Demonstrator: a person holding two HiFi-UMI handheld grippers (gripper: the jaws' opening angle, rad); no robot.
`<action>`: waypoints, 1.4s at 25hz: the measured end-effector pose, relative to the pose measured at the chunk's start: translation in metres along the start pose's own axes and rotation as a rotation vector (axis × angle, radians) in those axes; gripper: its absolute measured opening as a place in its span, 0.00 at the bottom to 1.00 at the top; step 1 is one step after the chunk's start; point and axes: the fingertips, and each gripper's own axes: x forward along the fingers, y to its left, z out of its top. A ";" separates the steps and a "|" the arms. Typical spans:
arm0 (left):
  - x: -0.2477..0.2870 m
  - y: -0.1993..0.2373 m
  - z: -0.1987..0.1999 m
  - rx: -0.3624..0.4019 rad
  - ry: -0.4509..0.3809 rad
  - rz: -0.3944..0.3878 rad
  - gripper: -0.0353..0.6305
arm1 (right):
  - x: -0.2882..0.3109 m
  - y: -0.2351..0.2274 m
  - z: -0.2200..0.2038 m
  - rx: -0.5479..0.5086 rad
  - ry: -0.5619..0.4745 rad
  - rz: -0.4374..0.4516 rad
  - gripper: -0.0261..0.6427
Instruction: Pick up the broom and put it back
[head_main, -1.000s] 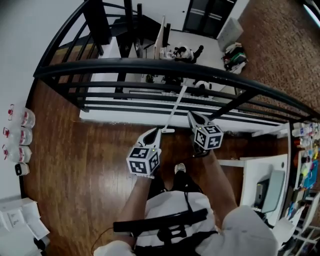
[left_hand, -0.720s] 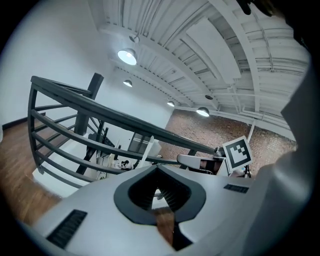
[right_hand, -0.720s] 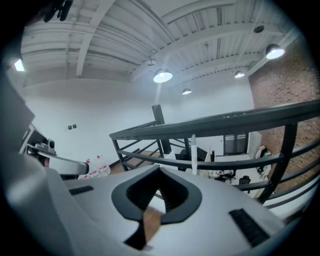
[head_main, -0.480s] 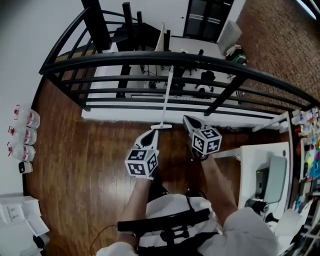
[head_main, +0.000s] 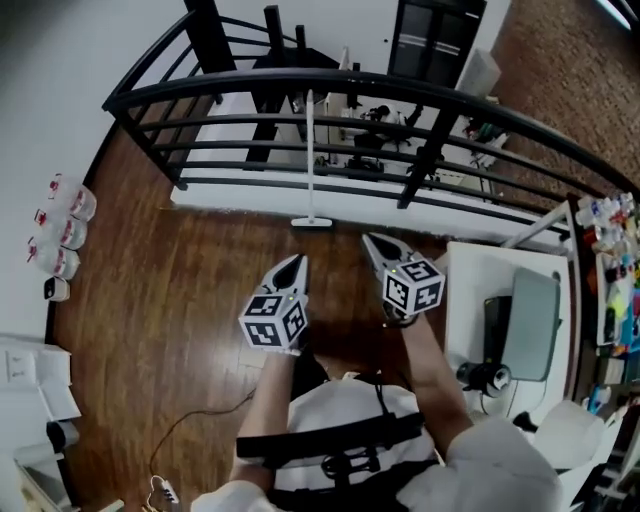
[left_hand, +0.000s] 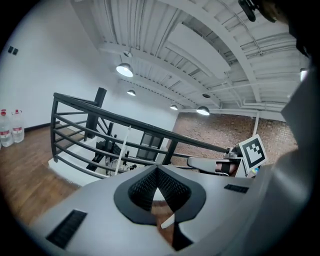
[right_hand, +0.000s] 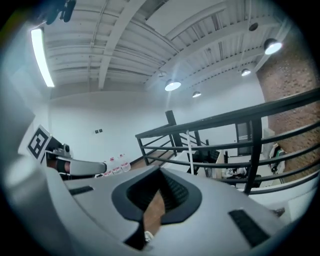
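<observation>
The broom (head_main: 310, 160) has a thin white handle and a small white head. It stands on the wooden floor and leans upright against the black railing (head_main: 400, 95). It also shows as a pale stick in the left gripper view (left_hand: 122, 150) and the right gripper view (right_hand: 189, 150). My left gripper (head_main: 295, 262) hangs over the floor a short way in front of the broom's head, shut and holding nothing. My right gripper (head_main: 371, 242) is beside it to the right, also shut and empty. Neither one touches the broom.
Water bottles (head_main: 60, 230) line the left wall. A white desk (head_main: 470, 300) with a laptop (head_main: 520, 320) stands close on the right. White boxes (head_main: 30, 380) sit at the lower left and a cable (head_main: 190, 425) trails over the floor near my legs.
Both grippers have swung sideways along the railing. The broom's head was close to the left gripper's tip and now stands farther ahead. The white desk has come nearer on the right.
</observation>
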 end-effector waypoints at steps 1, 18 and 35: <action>-0.011 -0.011 -0.004 0.001 -0.004 0.008 0.03 | -0.014 0.004 -0.004 0.008 -0.003 0.007 0.06; -0.133 -0.049 -0.024 0.031 -0.004 -0.002 0.03 | -0.122 0.120 -0.038 0.003 0.005 -0.017 0.06; -0.167 -0.049 -0.034 0.024 -0.007 -0.049 0.03 | -0.140 0.156 -0.059 -0.005 0.021 -0.054 0.06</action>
